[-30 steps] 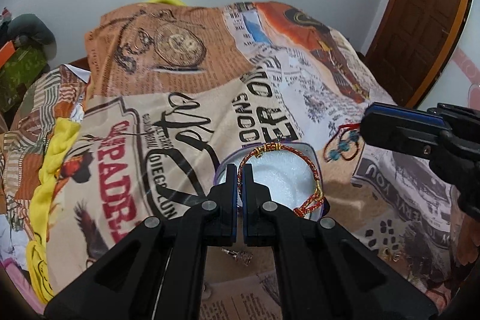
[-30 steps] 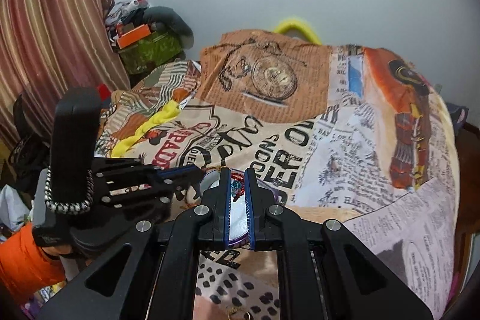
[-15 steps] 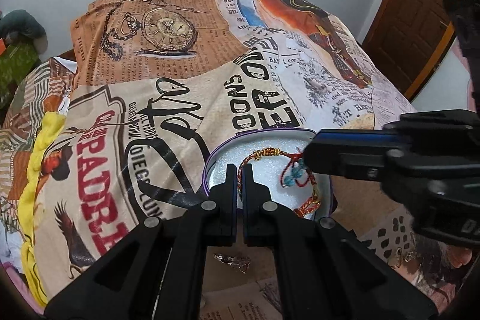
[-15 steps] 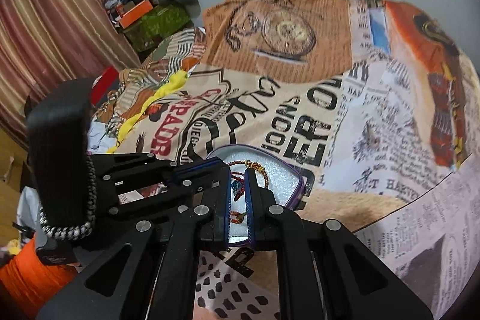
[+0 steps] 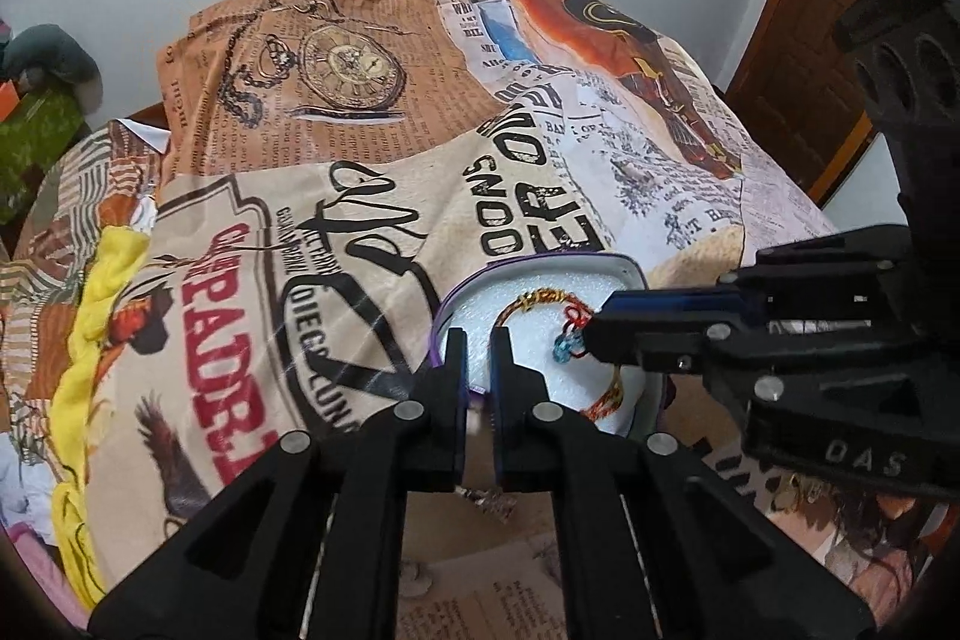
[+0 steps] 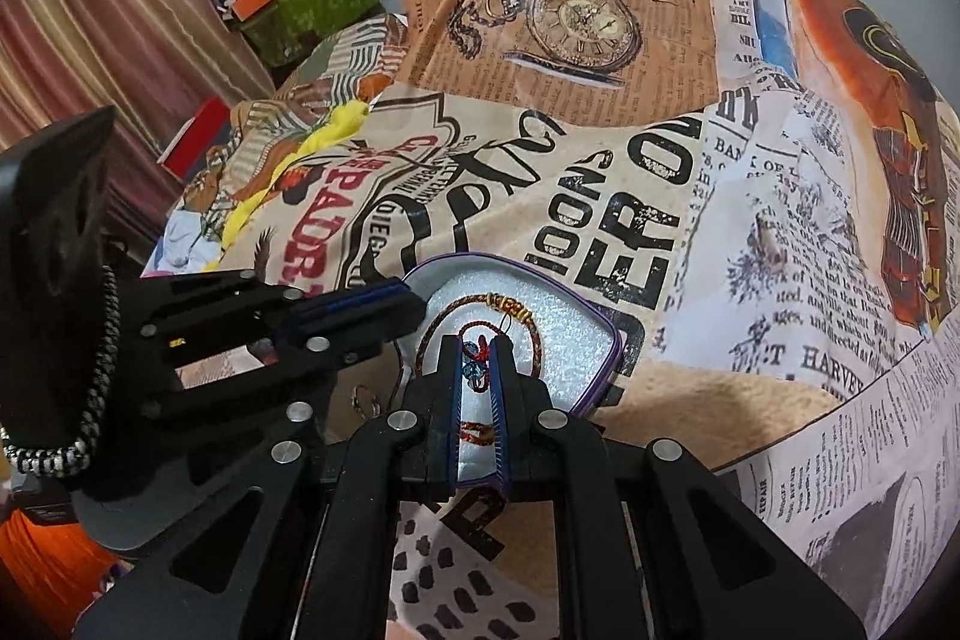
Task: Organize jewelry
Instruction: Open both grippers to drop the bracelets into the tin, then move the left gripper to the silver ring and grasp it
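A purple-rimmed jewelry box [image 5: 528,268] [image 6: 600,328] with a white foam lining lies on the bed. A red-and-gold cord bracelet [image 5: 540,301] [image 6: 510,307] lies on the foam. My right gripper [image 6: 477,358] [image 5: 591,331] is over the box, shut on a red thread bracelet with blue beads [image 6: 474,367] [image 5: 567,343], which touches the foam. My left gripper [image 5: 477,346] [image 6: 414,307] is at the box's near-left rim, jaws slightly apart, holding nothing.
The bed is covered with a printed newspaper-pattern blanket [image 5: 360,196]. Small loose jewelry [image 5: 492,502] lies on the blanket in front of the box, and a ring-like piece [image 6: 363,397] lies left of it. A wooden door [image 5: 840,10] is at the right.
My right gripper has carried the blue-bead bracelet from the blanket into the box and lowered it onto the foam. My left gripper's jaws have opened a little.
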Tool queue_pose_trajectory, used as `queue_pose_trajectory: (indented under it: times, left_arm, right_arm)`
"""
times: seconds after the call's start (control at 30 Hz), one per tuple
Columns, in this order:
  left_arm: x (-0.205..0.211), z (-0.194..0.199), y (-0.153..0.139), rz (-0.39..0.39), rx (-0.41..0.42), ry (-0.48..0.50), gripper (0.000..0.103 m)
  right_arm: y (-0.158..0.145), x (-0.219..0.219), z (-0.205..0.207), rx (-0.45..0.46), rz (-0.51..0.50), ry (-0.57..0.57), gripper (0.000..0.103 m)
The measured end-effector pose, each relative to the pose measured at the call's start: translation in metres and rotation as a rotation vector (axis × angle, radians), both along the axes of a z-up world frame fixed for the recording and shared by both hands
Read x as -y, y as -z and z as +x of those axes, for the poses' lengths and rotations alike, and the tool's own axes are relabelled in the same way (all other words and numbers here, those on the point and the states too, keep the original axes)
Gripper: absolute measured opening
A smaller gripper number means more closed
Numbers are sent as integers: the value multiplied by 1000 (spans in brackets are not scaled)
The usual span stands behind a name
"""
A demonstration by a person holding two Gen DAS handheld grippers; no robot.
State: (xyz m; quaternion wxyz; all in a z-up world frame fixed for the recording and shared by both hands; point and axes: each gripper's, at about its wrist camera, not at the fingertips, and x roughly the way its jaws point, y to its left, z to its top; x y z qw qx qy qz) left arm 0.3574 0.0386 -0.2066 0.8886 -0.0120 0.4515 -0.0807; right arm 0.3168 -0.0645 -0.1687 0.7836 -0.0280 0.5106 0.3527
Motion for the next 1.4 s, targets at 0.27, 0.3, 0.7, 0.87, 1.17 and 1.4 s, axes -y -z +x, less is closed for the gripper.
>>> queue_pose_trajectory:
  times: [0.27, 0.3, 0.7, 0.87, 1.17, 1.4]
  left_arm:
    - [-15, -19, -14, 12, 19, -32, 35]
    - [-16, -21, -15, 12, 20, -34, 36]
    - [-30, -54, -29, 26, 19, -18, 41]
    - [-36, -74, -20, 50, -8, 11, 41]
    - [-44, -107, 5, 84, -57, 51, 41]
    - [-51, -112, 21, 37, -86, 76, 41]
  right_arm:
    - [-10, 6, -8, 42, -29, 33, 32]
    - [-13, 7, -10, 53, -32, 37, 32]
    - [-50, 30, -41, 185, -53, 117, 32]
    - [-45, 42, -62, 228, -111, 126, 33]
    - [-20, 51, -95, 205, -183, 103, 33]
    - [-13, 49, -107, 197, -199, 76, 33]
